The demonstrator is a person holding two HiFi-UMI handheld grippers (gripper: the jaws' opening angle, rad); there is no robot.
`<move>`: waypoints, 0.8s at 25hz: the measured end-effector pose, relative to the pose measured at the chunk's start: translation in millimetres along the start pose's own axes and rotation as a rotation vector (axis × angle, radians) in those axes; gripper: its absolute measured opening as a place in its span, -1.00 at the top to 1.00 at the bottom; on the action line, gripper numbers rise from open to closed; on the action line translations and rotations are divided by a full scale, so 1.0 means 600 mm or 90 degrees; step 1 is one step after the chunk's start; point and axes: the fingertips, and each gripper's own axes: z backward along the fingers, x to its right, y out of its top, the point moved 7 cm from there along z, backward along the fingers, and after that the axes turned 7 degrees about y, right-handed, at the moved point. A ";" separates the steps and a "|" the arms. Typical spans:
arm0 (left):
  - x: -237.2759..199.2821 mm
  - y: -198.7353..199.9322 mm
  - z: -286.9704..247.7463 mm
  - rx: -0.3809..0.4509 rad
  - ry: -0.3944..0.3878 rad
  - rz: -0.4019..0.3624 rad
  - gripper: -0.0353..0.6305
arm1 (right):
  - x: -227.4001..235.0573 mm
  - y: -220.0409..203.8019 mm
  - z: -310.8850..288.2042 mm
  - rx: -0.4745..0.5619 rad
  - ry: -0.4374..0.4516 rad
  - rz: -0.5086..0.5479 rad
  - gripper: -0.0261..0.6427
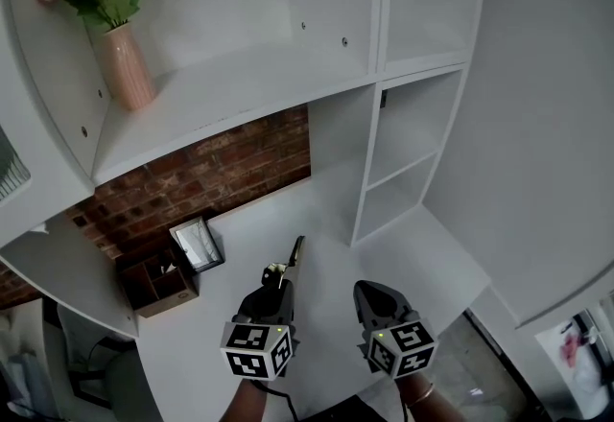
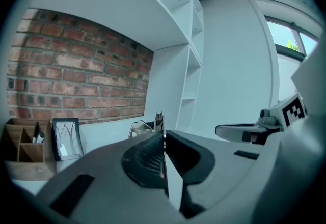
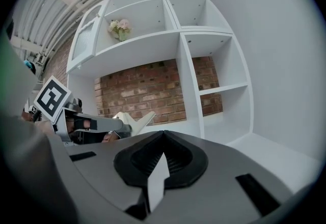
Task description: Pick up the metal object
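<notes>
The metal object (image 1: 294,257) is a thin, angular piece of bright metal that sticks forward out of my left gripper (image 1: 278,288), which is shut on it above the white desk (image 1: 249,219). In the left gripper view its top (image 2: 147,126) shows just past the closed jaws, with a thin edge pinched between the pads. Seen from the right gripper view, it (image 3: 130,121) juts from the left gripper at the left. My right gripper (image 1: 369,292) hovers beside it, jaws shut with nothing between them (image 3: 163,137).
A wooden desk organizer (image 1: 158,284) and a small picture frame (image 1: 197,243) stand against the brick wall (image 1: 221,166) at the left. A pink vase with flowers (image 1: 125,65) sits on the shelf above. White shelf uprights (image 1: 369,161) rise at the right.
</notes>
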 end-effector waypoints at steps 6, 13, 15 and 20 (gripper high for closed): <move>0.002 0.002 0.034 0.029 0.003 -0.011 0.86 | -0.021 0.005 0.013 0.001 -0.009 0.016 0.91; -0.006 -0.004 0.058 0.034 0.008 -0.008 0.86 | -0.038 0.009 0.025 0.006 -0.022 0.030 0.91; -0.008 -0.002 0.062 0.039 0.012 -0.010 0.86 | -0.040 0.010 0.027 0.009 -0.022 0.031 0.91; -0.009 -0.004 0.075 0.046 0.013 -0.015 0.86 | -0.050 0.008 0.032 0.012 -0.028 0.034 0.91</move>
